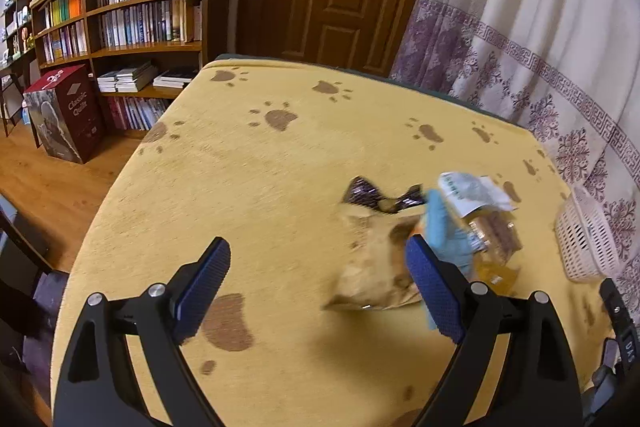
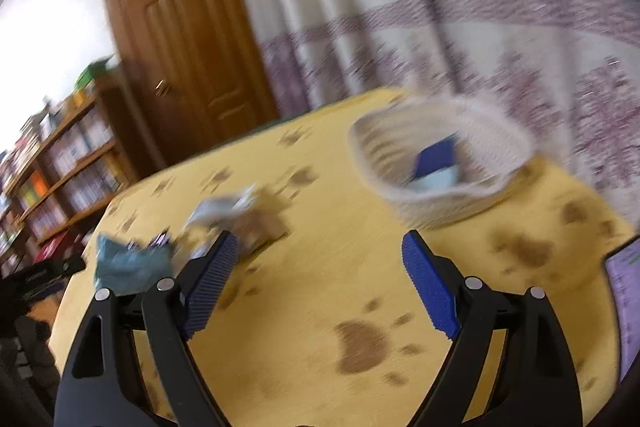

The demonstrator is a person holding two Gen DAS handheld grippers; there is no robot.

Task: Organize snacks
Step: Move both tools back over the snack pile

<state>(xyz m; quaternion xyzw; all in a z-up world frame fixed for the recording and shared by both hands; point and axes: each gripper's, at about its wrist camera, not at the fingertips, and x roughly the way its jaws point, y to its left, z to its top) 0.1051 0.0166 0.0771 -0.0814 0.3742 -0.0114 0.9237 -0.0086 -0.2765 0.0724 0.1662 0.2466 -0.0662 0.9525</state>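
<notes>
Yellow cloth printed with brown paw marks covers the counter (image 1: 248, 187), and every place below is given relative to the white woven basket (image 2: 440, 179). Far to the left of the basket, the left tongs (image 1: 320, 287) hang wide open above bare cloth, holding nothing. Closer to the basket, though apart from it, lies the snack pile: a dark twisted candy wrapper (image 1: 380, 197), a tan paper packet (image 1: 376, 279), a light blue packet (image 1: 444, 239) and a clear bag with a white label (image 1: 480, 219). These overlap, and one pad of the left tongs sits in front of the blue packet. Just left of the basket and nearer the viewer, the right tongs (image 2: 320, 287) are also spread open and empty. Inside the basket rest a dark blue packet (image 2: 436, 155) and a pale blue one (image 2: 436, 181).

The right-wrist view is heavily smeared, suggesting fast motion. The likely risks: closing on two overlapping wrappers at once, a slick packet slipping out in transit, or a hurried swing knocking the light basket toward the counter edge by the curtain (image 1: 540, 27).
</notes>
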